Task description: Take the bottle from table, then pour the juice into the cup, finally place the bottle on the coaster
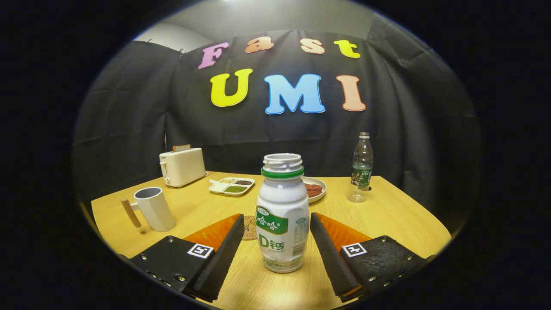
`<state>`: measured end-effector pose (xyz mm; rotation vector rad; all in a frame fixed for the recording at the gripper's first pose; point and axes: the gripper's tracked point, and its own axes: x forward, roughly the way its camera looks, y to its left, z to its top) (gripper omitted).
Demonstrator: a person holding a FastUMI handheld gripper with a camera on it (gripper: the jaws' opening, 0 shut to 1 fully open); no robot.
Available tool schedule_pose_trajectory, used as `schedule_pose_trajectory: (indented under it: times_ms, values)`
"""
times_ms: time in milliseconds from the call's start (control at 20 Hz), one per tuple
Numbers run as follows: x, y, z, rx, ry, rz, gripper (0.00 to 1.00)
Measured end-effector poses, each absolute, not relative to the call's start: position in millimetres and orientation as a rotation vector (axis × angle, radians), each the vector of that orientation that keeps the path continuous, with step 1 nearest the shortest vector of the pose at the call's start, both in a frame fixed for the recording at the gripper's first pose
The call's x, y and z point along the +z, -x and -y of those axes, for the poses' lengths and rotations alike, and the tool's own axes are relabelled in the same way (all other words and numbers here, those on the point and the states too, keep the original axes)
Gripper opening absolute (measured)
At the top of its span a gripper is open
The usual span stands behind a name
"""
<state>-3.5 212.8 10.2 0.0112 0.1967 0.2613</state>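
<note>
A white plastic juice bottle (282, 215) with a green label and green neck ring stands upright on the wooden table (387, 215), its mouth uncapped. It sits between the two fingers of my gripper (276, 221), which is open, with a gap on each side of the bottle. A white cup (154, 209) with a wooden handle stands beyond the left finger, to the left. A round brown coaster (249, 227) lies flat just past the left fingertip, partly hidden by it and by the bottle.
At the back left stands a cream toaster (183, 166). A white divided tray (231, 186) of beans and a plate (314, 188) with red food lie behind the bottle. A clear water bottle (361, 168) stands at the back right.
</note>
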Motion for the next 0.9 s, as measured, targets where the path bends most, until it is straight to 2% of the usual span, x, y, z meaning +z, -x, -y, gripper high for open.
schedule_pose_trajectory:
  times_ms: [300, 400, 700, 750, 900]
  values:
    - [-11, -2, -208, 0.233, -0.056, -0.249, 0.93]
    - [-15, -1, -206, 0.226, -0.058, -0.266, 0.77]
    - [-14, -2, -204, 0.212, -0.037, -0.257, 0.71]
    - [-14, -2, -204, 0.216, -0.034, -0.255, 0.65]
    - [-13, 0, -202, 0.208, -0.011, -0.252, 0.65]
